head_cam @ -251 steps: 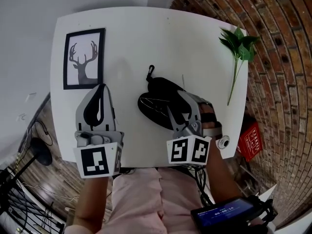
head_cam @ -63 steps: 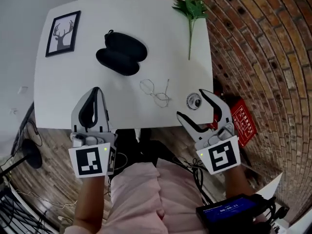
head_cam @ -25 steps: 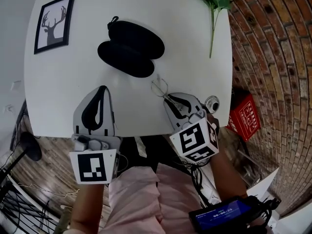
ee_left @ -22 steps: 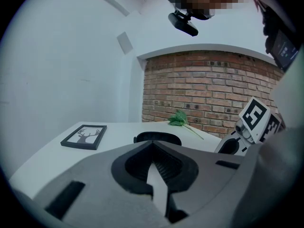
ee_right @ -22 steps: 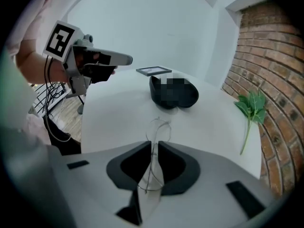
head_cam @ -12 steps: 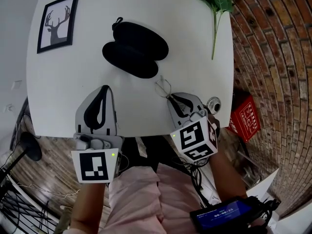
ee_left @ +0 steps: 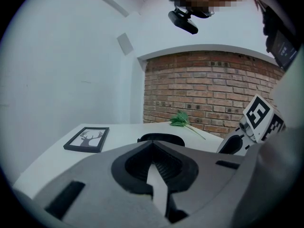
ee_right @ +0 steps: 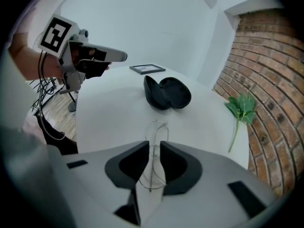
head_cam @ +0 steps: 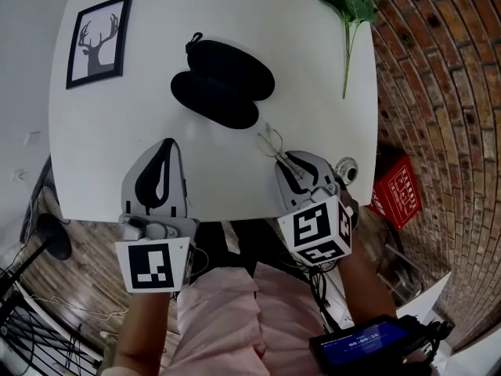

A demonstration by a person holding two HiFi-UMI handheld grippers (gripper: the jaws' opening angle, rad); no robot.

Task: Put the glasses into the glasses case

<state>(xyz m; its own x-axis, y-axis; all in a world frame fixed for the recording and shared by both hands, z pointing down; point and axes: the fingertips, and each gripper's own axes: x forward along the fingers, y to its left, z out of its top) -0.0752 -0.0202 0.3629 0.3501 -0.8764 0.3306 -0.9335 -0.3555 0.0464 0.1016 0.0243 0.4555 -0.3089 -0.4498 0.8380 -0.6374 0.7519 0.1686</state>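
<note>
Right tongs (ee_right: 152,145), tilted steeply down, have just been opening around the glasses (head_cam: 271,142); left tongs (ee_left: 152,142), near level, pressed together.

We are looking down at bench (head_cam: 117,147). Glasses case (head_cam: 223,84) is lying mid-bench, toward far side. Framed picture (head_cam: 99,41) is lying at far left corner, left of case. Leafy sprig (head_cam: 348,14) is lying at far right corner, stem running along right edge. Glasses (head_cam: 272,142) are lying before case, near it but apart. Right tool (head_cam: 288,161) is hanging over near right edge; its jaws, just opening, are standing either side of glasses. Left tool (head_cam: 159,142) is hovering over near left edge. Small round object (head_cam: 345,168) is sitting right of right tool.
</note>
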